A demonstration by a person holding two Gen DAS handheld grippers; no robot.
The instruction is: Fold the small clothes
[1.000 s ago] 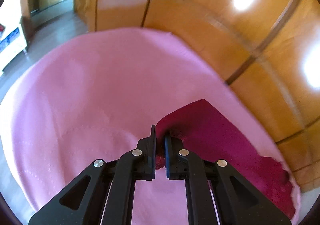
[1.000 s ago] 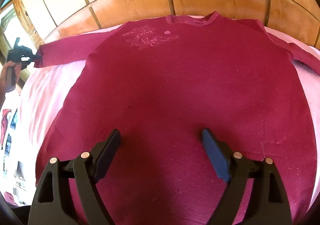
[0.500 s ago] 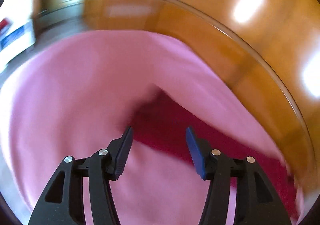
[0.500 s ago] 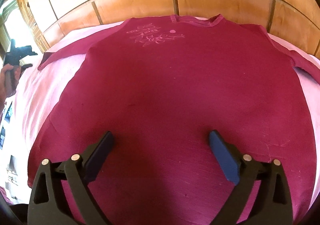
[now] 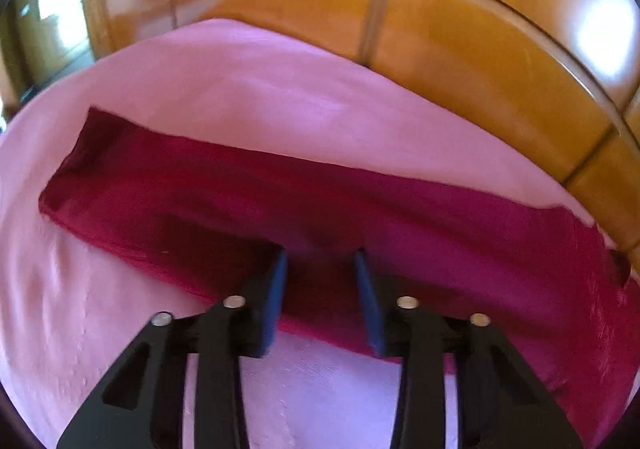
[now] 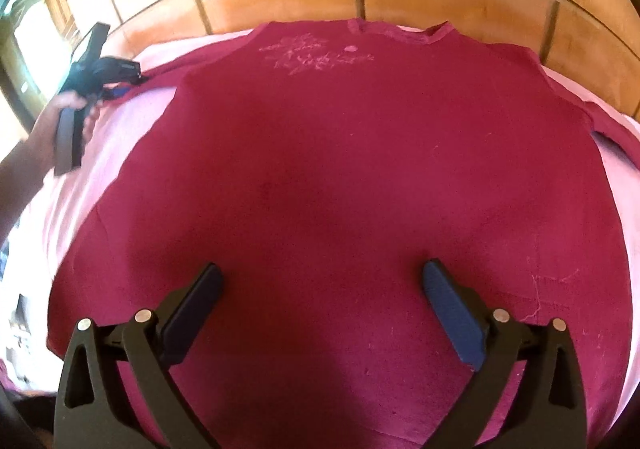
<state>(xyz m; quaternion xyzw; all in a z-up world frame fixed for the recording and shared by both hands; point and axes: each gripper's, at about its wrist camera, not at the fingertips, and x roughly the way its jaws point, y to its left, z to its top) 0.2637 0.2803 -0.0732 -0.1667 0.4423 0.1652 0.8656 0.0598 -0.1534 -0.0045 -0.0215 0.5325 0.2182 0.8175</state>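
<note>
Left wrist view: the left gripper (image 5: 320, 261) sits at 6 o'clock, jaws parted w/ a modest gap after just closing in, nothing pinched; both fingertips hang over the sleeve (image 5: 248, 205) w/ cloth showing through the gap between them. The sleeve, dark red, lies flat as a long band from 9 o'clock across to 4 o'clock on the pink sheet (image 5: 240, 81); its cuff end is at 9 o'clock. Whether the tips touch the cloth, can't tell. Glossy wooden panels (image 5: 460, 41) fill 12 to 3 o'clock behind the sheet. Right wrist view: the right gripper (image 6: 320, 281) at 6 o'clock, jaws spread wide after just opening further, holding nothing, fingers over the lower body of the shirt (image 6: 340, 169). The shirt lies spread flat, front up, collar at 12 o'clock, pale print just left of the collar, pink sheet showing at 9 and 3 o'clock. At 10 o'clock a hand (image 6: 70, 103) holds the left gripper over the sleeve.
</note>
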